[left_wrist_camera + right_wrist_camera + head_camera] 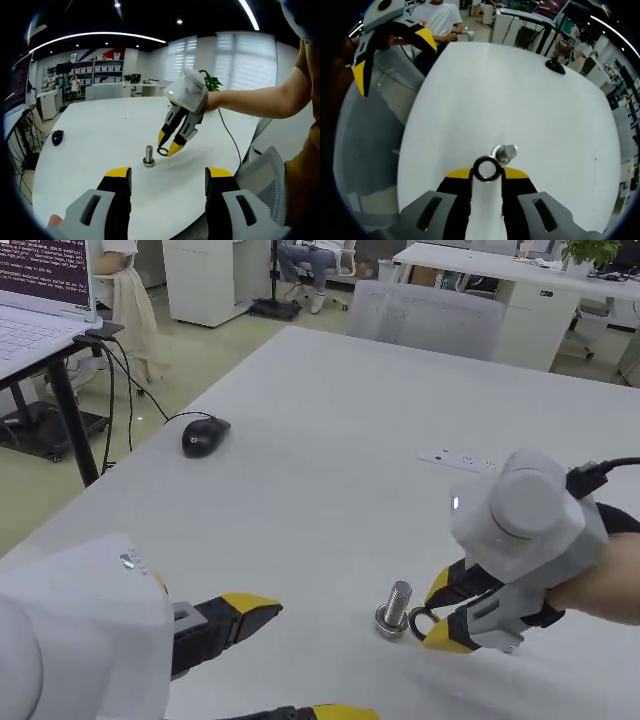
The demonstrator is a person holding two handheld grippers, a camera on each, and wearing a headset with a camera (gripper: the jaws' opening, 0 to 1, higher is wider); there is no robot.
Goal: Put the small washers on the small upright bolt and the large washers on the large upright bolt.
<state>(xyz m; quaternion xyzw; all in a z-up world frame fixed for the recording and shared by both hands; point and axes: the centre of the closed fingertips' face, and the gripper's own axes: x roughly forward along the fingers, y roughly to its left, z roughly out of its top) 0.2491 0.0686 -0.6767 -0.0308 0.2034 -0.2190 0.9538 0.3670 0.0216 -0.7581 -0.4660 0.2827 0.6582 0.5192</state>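
A silver upright bolt (396, 608) stands on the white table (330, 450), with a washer round its base. My right gripper (436, 618) is shut on a dark ring washer (422, 621), held just right of the bolt and low beside it. In the right gripper view the washer (486, 169) sits between the yellow tips, the bolt (505, 152) just beyond. My left gripper (290, 660) is open near the table's front edge, left of the bolt. In the left gripper view the bolt (148, 155) stands ahead, with the right gripper (167, 146) and its washer (162, 151) beside it.
A black computer mouse (205, 435) lies far left on the table. A white power strip (462, 460) lies behind the bolt. A grey chair (425, 320) stands at the far edge. A laptop (40, 290) sits on a side desk at left.
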